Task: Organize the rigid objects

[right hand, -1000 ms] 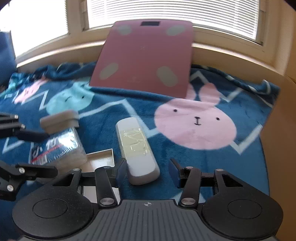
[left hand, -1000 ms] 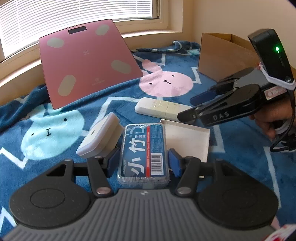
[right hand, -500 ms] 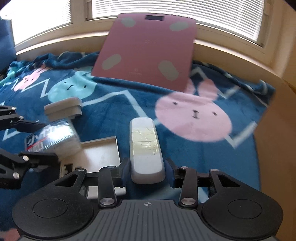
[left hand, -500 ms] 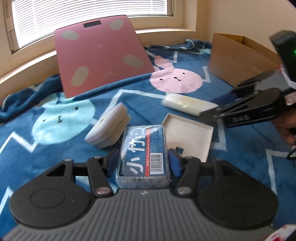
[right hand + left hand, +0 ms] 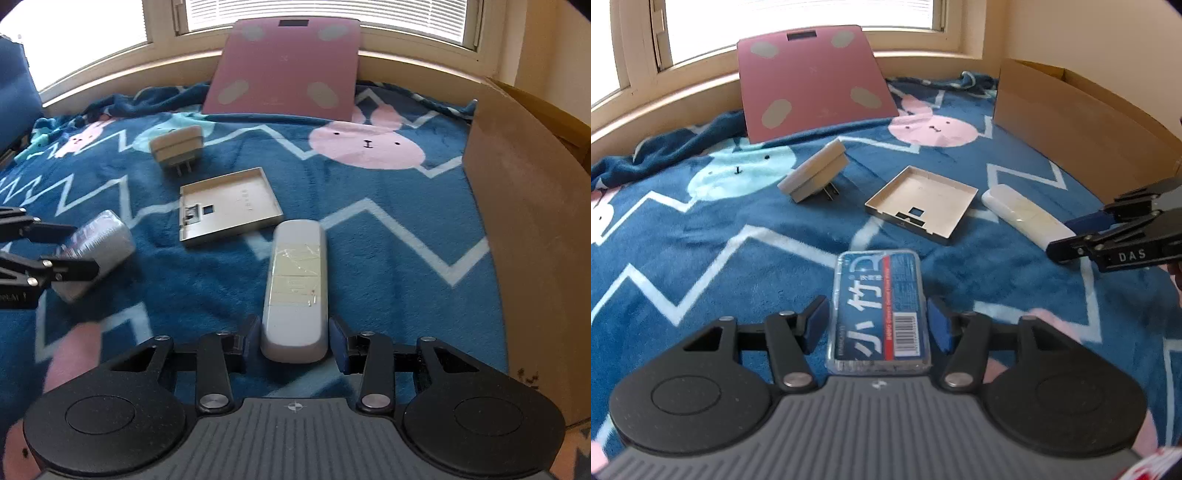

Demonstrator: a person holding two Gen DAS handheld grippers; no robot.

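Cardboard box at frame right, beside right gripper clamped on white remote, long axis pointing up-frame; blue-labelled pack likewise gripped lengthwise at lower centre by left gripper, farther from box

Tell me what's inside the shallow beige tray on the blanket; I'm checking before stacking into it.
Nothing loose lies in the beige tray: only its bare floor, a square cutout and a small clip near one edge. What's beneath it on the blanket is hidden.
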